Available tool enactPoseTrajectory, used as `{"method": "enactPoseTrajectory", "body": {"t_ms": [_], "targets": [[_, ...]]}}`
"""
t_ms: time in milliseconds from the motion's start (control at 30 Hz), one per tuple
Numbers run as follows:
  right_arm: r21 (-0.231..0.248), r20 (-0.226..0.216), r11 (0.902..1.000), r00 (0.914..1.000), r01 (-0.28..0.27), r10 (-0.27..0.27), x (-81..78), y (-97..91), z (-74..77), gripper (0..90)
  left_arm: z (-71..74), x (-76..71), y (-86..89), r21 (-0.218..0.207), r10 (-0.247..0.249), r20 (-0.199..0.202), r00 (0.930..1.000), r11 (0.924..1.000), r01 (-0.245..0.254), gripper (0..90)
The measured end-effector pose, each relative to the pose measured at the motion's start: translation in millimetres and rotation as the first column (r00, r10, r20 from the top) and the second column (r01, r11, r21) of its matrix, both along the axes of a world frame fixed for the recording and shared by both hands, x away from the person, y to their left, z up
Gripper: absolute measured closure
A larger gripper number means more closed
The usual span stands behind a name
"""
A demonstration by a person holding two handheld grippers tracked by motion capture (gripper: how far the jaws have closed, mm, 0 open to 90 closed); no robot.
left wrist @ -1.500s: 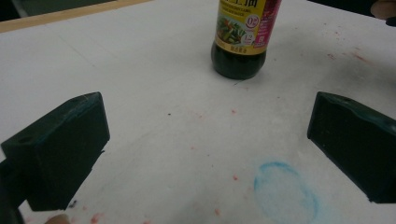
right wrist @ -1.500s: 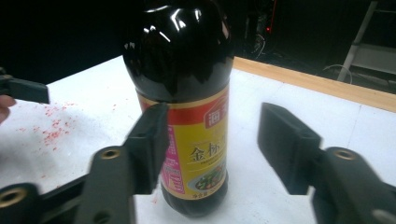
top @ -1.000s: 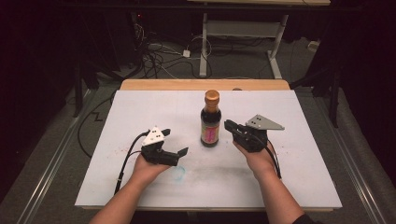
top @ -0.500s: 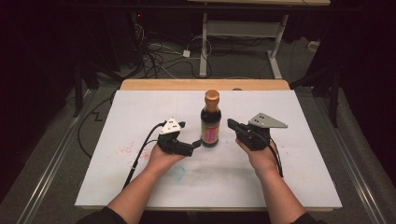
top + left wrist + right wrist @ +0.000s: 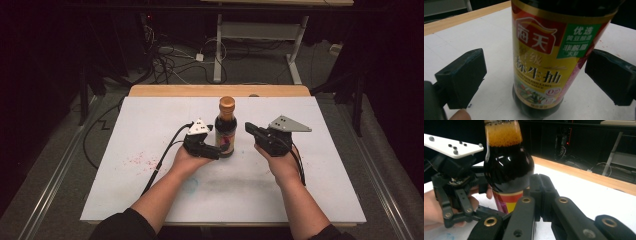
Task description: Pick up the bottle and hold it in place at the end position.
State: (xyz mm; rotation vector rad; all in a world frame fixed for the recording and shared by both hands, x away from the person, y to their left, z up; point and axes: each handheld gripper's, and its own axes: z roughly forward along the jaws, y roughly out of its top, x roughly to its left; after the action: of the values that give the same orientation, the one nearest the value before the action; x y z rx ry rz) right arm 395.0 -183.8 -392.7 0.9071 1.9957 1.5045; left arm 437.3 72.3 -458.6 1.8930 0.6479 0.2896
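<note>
L tongs (image 5: 534,75) spread, just been closing, sauce bottle (image 5: 226,127) between pads (image 5: 461,77), no contact yet. Bottle upright, centre of white surface (image 5: 310,190), long axis vertical. R tongs (image 5: 248,128) pressed together, at bottle's 3 o'clock, just beside it. L is nearer.

bottle (image 5: 226,131): dark, yellow-red label | table (image 5: 150,130): white
</note>
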Motion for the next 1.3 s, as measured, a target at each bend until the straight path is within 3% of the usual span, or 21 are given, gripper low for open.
{"method": "enactPoseTrajectory", "body": {"t_ms": [333,733,1300], "targets": [[-0.007,0.005,0.9999,1.0,-0.008,0.008,1.1,4.9,7.0,90.0,2.6,0.2,-11.0,0.003,-0.025,0.018,0.9995,0.9997,0.025,14.1],[-0.002,0.0,0.9997,0.9997,-0.023,0.023,1.1,10.1,15.4,90.0,6.5,0.6,-7.9,-0.005,-0.036,0.016,0.9992,0.9994,0.036,25.2],[-0.018,0.011,0.9991,0.9992,-0.039,0.039,0.0,13.1,20.5,90.0,5.6,0.0,-7.8,0.008,-0.036,0.035,0.9987,0.9993,0.036,27.9]]}}
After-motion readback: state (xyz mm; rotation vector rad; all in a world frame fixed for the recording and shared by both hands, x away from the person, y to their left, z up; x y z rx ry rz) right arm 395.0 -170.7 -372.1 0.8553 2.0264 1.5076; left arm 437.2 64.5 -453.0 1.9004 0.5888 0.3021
